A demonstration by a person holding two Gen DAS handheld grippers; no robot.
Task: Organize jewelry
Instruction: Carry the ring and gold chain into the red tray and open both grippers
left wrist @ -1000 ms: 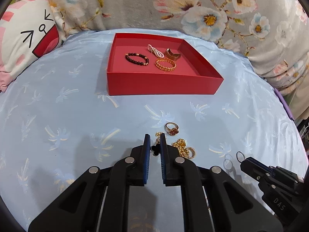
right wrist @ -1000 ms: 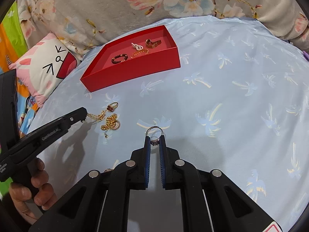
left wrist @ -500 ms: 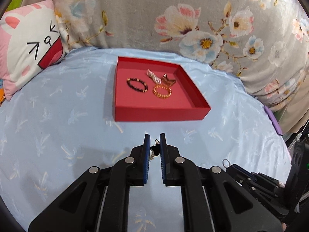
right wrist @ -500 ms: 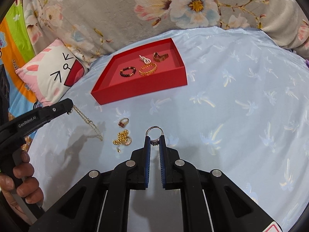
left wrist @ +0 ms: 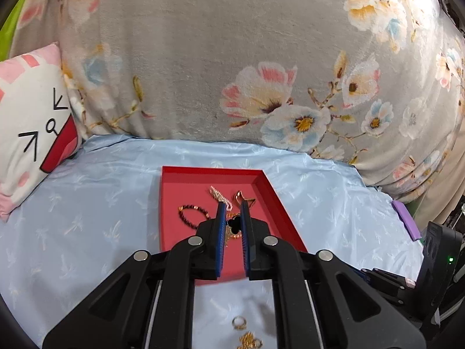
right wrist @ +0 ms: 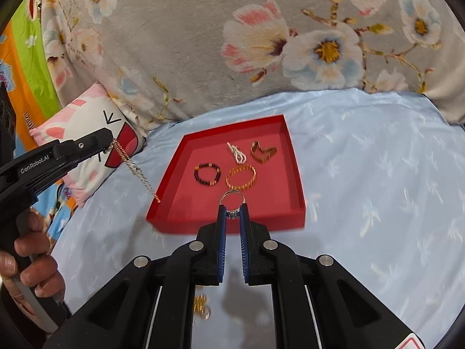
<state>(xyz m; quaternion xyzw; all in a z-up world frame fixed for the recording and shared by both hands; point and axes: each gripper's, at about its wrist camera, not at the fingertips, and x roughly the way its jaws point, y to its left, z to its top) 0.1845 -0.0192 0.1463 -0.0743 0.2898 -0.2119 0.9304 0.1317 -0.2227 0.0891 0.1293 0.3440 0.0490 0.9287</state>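
Both hands carry jewelry toward the red tray (right wrist: 293, 174), which lies straight ahead of each tool and a little below. The right tool (right wrist: 232, 213) is clenched on a silver ring (right wrist: 231, 200) hanging over the tray's near wall. The left tool (left wrist: 232, 221) pinches a gold chain (right wrist: 136, 171) by its black clover charm (left wrist: 233, 224), the chain dangling left of the tray, so the ring looks closer to dropping in.
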